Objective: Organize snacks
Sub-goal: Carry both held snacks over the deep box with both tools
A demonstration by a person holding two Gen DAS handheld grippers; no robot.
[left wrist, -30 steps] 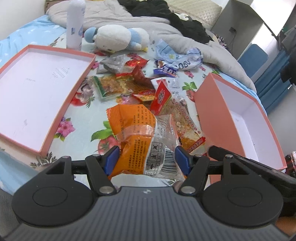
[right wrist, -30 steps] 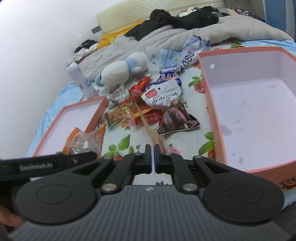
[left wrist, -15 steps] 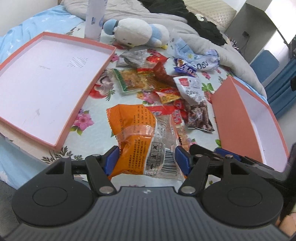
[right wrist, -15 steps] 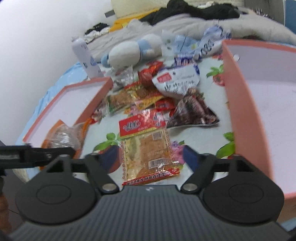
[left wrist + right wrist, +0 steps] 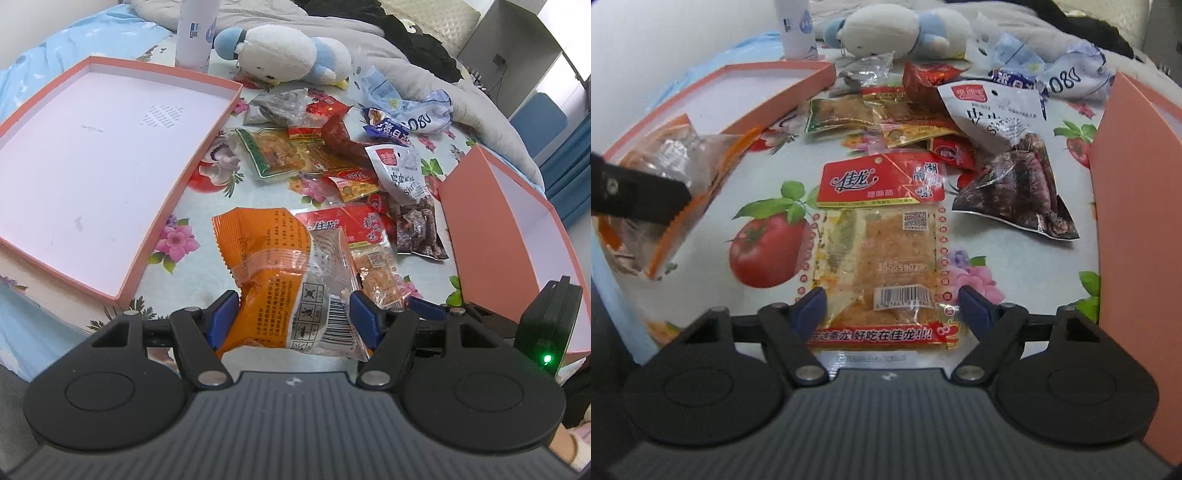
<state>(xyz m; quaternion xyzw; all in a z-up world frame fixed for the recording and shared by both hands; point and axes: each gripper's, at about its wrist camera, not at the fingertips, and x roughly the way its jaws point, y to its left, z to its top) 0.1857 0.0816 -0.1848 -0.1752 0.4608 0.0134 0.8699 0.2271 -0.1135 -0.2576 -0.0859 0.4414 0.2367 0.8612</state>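
My left gripper (image 5: 290, 318) has its jaws well apart but clamped on the orange pack (image 5: 280, 280), blue pads pressing both sides of its near end, the pack lifted over the floral sheet (image 5: 192, 206). My right gripper (image 5: 892, 308) has its jaws wide and closing; the red-topped strip pack (image 5: 882, 240) lies flat on the sheet between them, and the pads are not pressing it. In the right view the orange pack (image 5: 661, 184) shows at the left with a dark finger of the left gripper across it. Just beyond the strip pack, to the right, lies a dark bag (image 5: 1019, 188) of brown sticks, and past both sits a heap of small snacks (image 5: 886, 114), red, yellow and green wrappers overlapping. Far right of the heap are crumpled blue-and-white wrappers (image 5: 406, 114). A shallow pink lid (image 5: 96, 155) lies open on the left, its white inside bare; a deeper pink box (image 5: 517, 236) stands on the right, its near wall close to my right gripper. At the far edge a white and blue plush (image 5: 284, 55) lies on its side, with a white bottle (image 5: 194, 31) upright to its left. Behind them are a grey quilt (image 5: 424, 70) and dark clothing (image 5: 410, 26), and at far right a grey cabinet (image 5: 513, 40) and a blue chair (image 5: 539, 114).
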